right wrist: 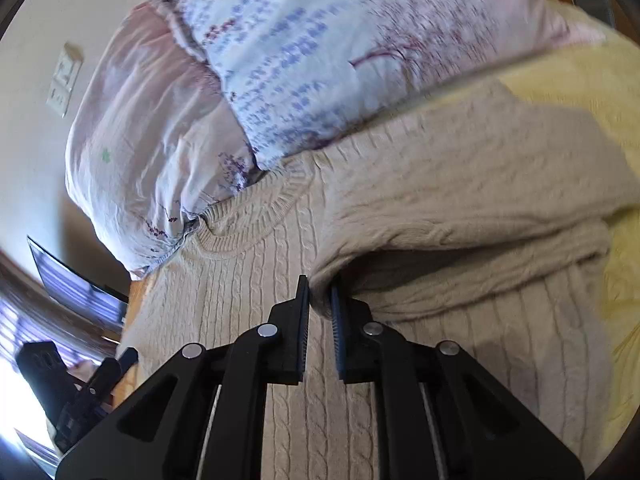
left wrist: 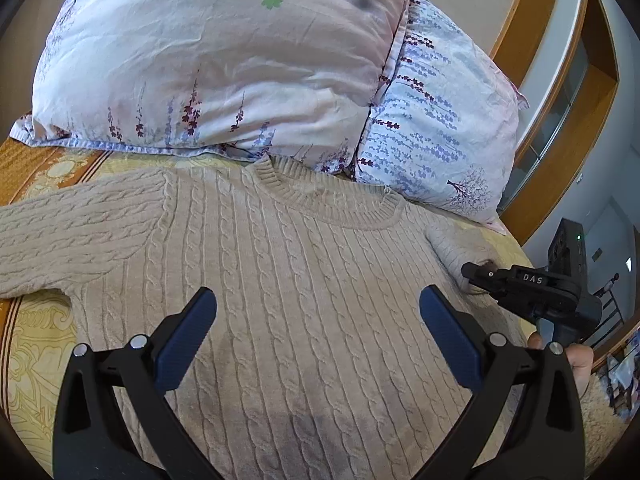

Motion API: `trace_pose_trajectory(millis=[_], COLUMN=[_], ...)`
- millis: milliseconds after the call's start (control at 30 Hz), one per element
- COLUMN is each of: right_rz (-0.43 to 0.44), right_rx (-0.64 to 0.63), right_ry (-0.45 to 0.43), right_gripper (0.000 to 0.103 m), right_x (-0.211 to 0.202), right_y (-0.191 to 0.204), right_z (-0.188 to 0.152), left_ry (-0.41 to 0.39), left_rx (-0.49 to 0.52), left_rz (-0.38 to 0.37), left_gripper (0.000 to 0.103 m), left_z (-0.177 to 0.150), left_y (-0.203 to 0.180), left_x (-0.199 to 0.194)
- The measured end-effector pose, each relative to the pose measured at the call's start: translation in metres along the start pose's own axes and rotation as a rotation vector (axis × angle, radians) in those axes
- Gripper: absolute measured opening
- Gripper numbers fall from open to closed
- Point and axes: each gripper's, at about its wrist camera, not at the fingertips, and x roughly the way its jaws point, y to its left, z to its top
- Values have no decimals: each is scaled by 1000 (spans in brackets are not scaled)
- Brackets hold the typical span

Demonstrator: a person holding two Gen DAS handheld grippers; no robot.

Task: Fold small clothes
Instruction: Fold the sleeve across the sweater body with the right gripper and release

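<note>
Right tongs (right wrist: pixel 319 300): clamped on the sleeve (right wrist: pixel 460 200), carried over the sweater (left wrist: pixel 280 280)
Left tongs (left wrist: pixel 318 332): spread wide, empty
Sweater: flat on bed (left wrist: pixel 36 352), below pillows (left wrist: pixel 216 64)
Risk: thin pinch may slip, dropping sleeve crooked

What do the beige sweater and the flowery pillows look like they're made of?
Sweater: thick knitted yarn, likely wool or acrylic; cable twists and a ribbed collar show, matte finish. Pillows: thin woven cloth, perhaps cotton; fine creases, printed flowers, slight sheen.
</note>
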Motion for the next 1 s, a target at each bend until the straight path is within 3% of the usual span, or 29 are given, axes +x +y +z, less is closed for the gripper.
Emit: trace_pose_trajectory(millis=[33,67,100,233,267,400,467,567,633,700,733,767,800,900,1000], right_rz=[6,9,8,-45,-69,-212,-237,-180,-115,-53,-33,-25,-28,17,33], right_rx=[22,50,89,219,235,172,86,-95,-227,-325,-358,-389,-395,-348,-169], right_ry=[-12,-32,-62,-122,-136,-210,-241,-249,-194,-45,41,136,175,210,166], right_gripper=[24,39,47,46,45,15,11,10,10,12,17,30,40,42,46], right_x=[-5,-11,-19,-36,-38,-41,-41,-29,-5,33,51,71,79,74,45], right_y=[-5,-9,-17,-47,-52,-38,-15,43,89,121,130,137,137,123,82], right_z=[2,5,8,19,20,32,34,29,16,-4,-14,-29,-39,-51,-42], left_ry=[5,11,20,48,57,70,71,67,53,46,48,54,69,115,171], left_rx=[-11,-24,-45,-119,-137,-172,-187,-219,-239,-260,-272,-281,-297,-347,-400], left_rz=[-7,-14,-22,-60,-69,-98,-111,-135,-157,-174,-186,-192,-203,-233,-252], left_gripper=[101,101,101,101,101,101,101,101,100,100,100,100,99,91,79], left_z=[1,1,2,3,4,4,5,8,10,11,12,12,12,11,12], left_y=[2,4,8,20,23,32,36,43,46,48,48,49,50,52,53], left_x=[0,1,2,5,6,4,1,-2,-5,-6,-5,-4,-1,9,24])
